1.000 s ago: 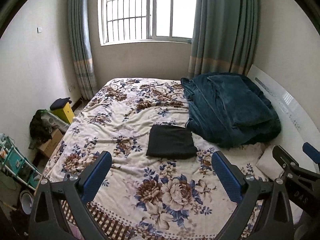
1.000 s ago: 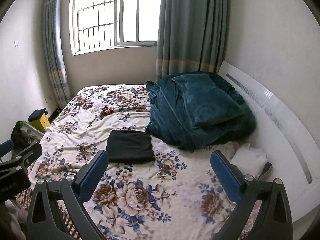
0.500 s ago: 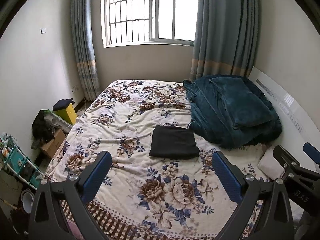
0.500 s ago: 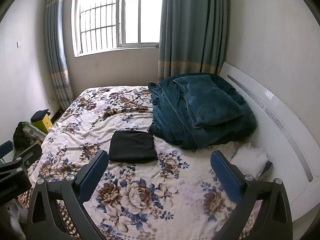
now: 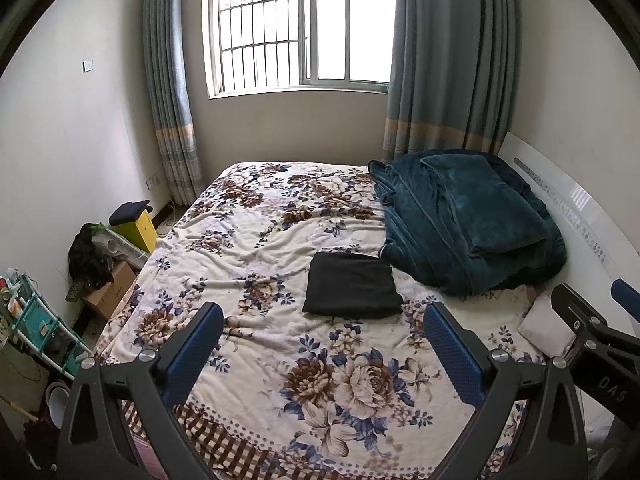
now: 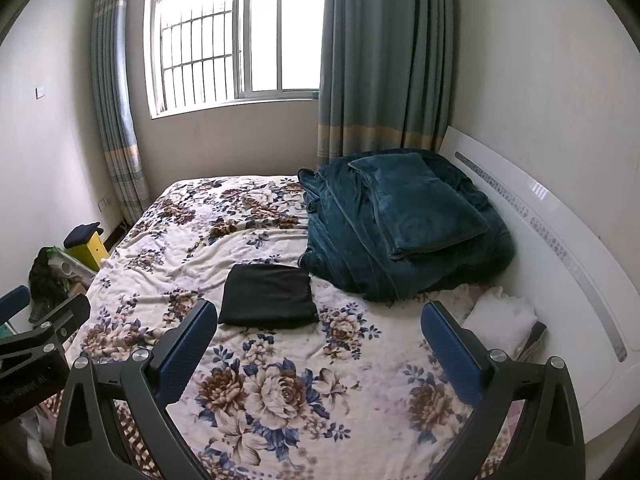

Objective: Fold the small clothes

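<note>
On the bed (image 5: 256, 240), mid-mattress over the floral cover, one black garment (image 5: 352, 290) is lying flat as a neat folded rectangle, its long axis running left to right, its far right corner just beside the heaped teal blanket (image 5: 464, 220).

Left claw (image 5: 322, 344): hovering above the near end of the bed, jaws spread wide, gripping nothing. The garment is sitting ahead of it, beyond the fingertips and slightly right of the gap's centre, apart from both pads.

Right claw (image 6: 320, 340): likewise hovering with jaws wide and empty. From its view the garment (image 6: 268, 296) is lying ahead and to the left, closer to the left finger (image 6: 188, 344).

Judgement: neither claw is touching cloth; both are standing about equally off from the piece, the left one facing it more squarely. The fold is looking finished, so any coming move would be reaching forward along the fingers.

Also present: white cloth (image 6: 500, 316) near the headboard (image 6: 560, 240) at right; yellow box (image 5: 140, 232) on the floor at left.
</note>
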The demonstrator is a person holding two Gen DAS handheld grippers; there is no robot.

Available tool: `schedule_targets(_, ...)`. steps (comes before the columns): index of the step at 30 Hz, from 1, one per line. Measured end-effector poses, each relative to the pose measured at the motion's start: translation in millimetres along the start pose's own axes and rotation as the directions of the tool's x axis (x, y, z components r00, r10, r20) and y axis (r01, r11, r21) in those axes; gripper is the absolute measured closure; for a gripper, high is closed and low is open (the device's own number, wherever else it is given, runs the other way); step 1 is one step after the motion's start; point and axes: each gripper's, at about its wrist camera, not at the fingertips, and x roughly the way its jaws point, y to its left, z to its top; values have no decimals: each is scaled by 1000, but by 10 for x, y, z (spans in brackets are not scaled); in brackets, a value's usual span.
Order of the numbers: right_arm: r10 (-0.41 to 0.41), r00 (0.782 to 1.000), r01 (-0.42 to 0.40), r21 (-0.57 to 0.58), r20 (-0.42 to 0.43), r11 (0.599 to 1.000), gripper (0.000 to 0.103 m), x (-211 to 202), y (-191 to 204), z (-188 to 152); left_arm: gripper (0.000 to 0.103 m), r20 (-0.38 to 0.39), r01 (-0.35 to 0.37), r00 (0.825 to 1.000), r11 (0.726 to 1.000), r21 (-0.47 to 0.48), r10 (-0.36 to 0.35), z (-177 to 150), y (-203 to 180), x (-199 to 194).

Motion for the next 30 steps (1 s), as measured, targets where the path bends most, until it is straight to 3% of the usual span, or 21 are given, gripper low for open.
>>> schedule_targets(30,0,1000,0,3,-2,1000,0,-31,47,-66,1,4,-6,1000,1000,2,6,-6,11,-19)
